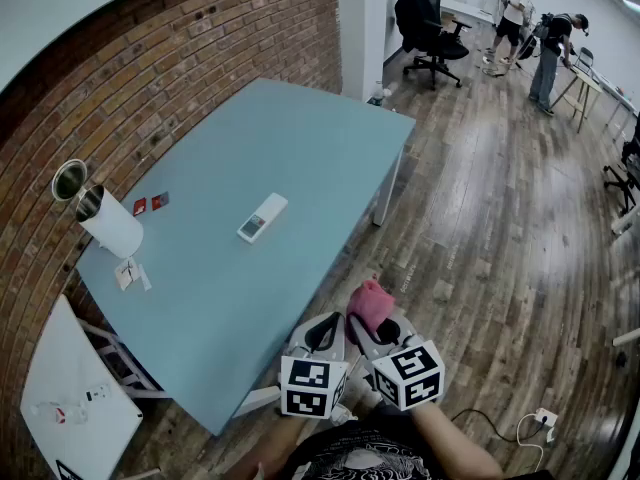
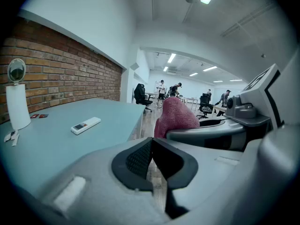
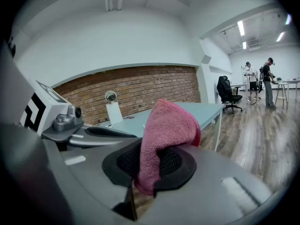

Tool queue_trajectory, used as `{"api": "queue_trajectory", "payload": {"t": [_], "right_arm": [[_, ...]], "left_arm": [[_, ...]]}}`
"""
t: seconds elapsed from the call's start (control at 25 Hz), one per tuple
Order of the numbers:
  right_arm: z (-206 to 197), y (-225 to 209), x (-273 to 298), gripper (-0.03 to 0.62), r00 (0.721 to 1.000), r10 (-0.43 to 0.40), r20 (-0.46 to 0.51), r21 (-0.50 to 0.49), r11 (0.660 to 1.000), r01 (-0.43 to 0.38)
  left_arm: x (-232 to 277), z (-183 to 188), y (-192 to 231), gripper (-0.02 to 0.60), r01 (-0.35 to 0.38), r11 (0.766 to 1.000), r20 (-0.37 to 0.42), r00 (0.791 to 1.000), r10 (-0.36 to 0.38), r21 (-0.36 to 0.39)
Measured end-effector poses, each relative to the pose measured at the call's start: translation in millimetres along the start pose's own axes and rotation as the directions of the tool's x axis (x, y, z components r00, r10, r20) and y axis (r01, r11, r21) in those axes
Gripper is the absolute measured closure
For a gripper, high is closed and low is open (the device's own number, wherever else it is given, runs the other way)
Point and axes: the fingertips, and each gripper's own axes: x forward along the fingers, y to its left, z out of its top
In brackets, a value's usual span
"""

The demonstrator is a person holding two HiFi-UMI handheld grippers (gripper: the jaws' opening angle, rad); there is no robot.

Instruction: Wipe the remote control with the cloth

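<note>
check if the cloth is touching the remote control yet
Apart. The head view shows the cloth clamped in the right gripper, out past the table edge, while the remote control lies mid-table with bare tabletop between them.

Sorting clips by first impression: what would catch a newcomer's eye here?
The pink cloth stands out, pinched in the right gripper just off the edge of the blue table. Next come the white remote control lying mid-table and the left gripper, shut on nothing.

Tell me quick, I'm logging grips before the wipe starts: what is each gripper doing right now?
Left gripper: closed, holding nothing.
Right gripper: closed on the pink cloth.
</note>
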Motion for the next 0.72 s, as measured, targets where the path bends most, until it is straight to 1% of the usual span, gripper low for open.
{"api": "queue_trajectory", "payload": {"t": [0.2, 0.36, 0.72], "right_arm": [[-1.0, 2.5, -1.8, 0.533, 1.0, -0.014, -0.003, -0.012, 1.0, 0.014], [-3.4, 2.2, -5.8, 0.533, 0.999, -0.04, -0.004, -0.002, 0.999, 0.04], [-2.5, -6.1, -5.2, 0.531, 0.998, -0.065, 0.001, 0.009, 0.998, 0.065]], "left_arm": [[0.0, 0.4, 3.3, 0.583, -0.004, 1.0, -0.004, 1.0, 0.004, 0.003], [-1.0, -2.1, -2.2, 0.583, 0.014, 1.0, -0.002, 1.0, -0.014, 0.003], [7.4, -3.2, -4.5, 0.583, 0.044, 0.999, -0.009, 0.999, -0.044, 0.001]]}}
